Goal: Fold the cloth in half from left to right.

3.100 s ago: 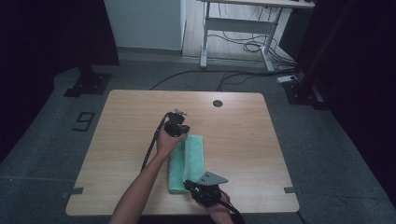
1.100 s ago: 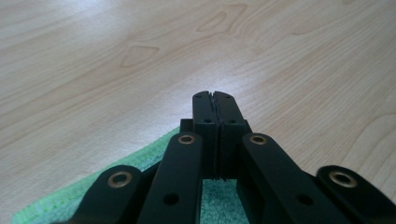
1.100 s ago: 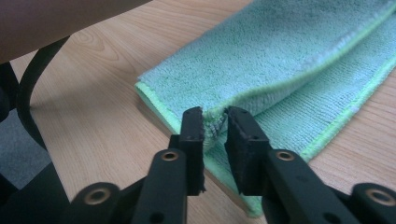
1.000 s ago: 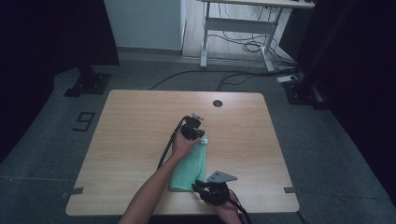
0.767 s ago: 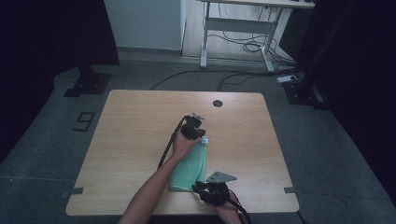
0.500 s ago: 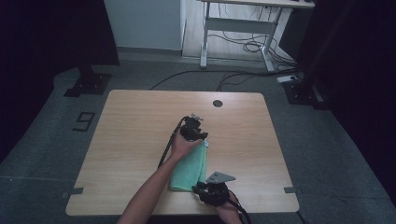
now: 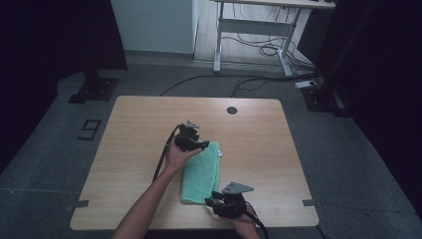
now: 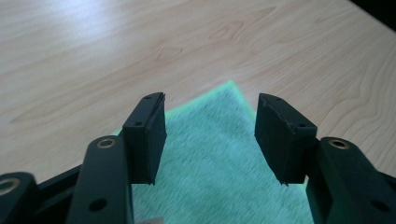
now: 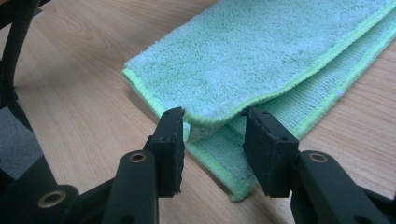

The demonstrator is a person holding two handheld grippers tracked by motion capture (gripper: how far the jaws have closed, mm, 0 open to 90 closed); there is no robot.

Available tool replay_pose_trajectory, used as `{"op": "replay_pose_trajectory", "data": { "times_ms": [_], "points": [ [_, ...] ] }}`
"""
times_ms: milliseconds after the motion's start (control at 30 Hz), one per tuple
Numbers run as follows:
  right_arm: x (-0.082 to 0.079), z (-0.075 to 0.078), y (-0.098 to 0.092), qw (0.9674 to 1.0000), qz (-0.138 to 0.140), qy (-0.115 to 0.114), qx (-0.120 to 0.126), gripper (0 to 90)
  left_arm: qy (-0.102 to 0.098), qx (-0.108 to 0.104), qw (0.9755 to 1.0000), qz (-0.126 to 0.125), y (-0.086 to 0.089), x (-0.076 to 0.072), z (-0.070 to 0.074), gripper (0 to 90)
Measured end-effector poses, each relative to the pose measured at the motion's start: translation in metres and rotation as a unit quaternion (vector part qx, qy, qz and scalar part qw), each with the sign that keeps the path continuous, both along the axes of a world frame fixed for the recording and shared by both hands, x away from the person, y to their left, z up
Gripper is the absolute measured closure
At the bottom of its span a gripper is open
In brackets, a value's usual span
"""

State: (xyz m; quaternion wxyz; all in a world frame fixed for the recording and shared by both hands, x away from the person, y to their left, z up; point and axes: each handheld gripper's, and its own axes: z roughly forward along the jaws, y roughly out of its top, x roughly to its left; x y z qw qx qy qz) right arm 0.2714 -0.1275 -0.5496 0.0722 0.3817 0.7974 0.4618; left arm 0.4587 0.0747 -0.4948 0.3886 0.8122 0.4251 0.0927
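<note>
- So compared with a second back, our left gripper (image 7: 199,145) has slid off toward the left of the far end of the green towel (image 7: 201,172), and the top layer it was carrying now lies flat. The fold looks done.
- Left jaws have just been opening. In the left gripper view they stand well apart with nothing pinched, just the towel's far corner (image 8: 224,154) lying under the gap.
- Right gripper (image 7: 219,203) sits at the near end of the towel. Its jaws have just been opening too. In the right gripper view the folded near edge (image 9: 212,122) pokes between the pads, touching the left one or nearly so, but we'd say it isn't clamped any more.
- The towel itself lies folded lengthwise in a long strip near the middle of the table (image 7: 129,134), nearer the front edge, with the upper layer set back a bit so the lower hem shows.
- Handling: we reckon it's light, soft and floppy terry with a stitched hem. It'll sag and unfold if lifted by one point. Best grab is a corner or the hem, both layers together, one gripper at each end.
- Containers: nothing like that on the table, so nothing to report inside any.
</note>
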Motion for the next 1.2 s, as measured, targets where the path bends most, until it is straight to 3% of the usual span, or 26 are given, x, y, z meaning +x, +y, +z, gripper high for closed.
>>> {"op": "replay_pose_trajectory", "data": {
  "times_ms": [100,267,367,633,933,1200],
  "points": [
    [0.001,-0.001,0.000,1.0000,0.001,0.001,0.002,58.6,0.009,0.005,0.9999,0.003,0.003,0.000,-0.007,44.7],
    [0.001,-0.001,0.001,0.9999,0.002,-0.008,-0.008,77.7,0.020,0.018,0.9996,0.001,0.002,0.001,-0.019,44.6],
    [-0.001,0.001,-0.001,0.9999,-0.004,-0.011,-0.007,81.6,0.029,0.033,0.9990,-0.001,0.000,0.002,-0.027,44.6],
    [-0.005,0.003,-0.010,0.9998,-0.015,-0.007,-0.008,81.0,0.028,0.040,0.9988,0.009,-0.002,0.003,-0.037,45.1],
    [-0.007,-0.005,-0.022,0.9995,-0.026,0.012,-0.015,80.9,0.022,0.045,0.9987,0.006,-0.001,0.000,-0.039,45.2],
    [-0.006,0.004,-0.033,0.9991,-0.040,0.002,-0.010,80.4,0.018,0.044,0.9989,0.006,0.000,-0.003,-0.040,45.1]
  ]
}}
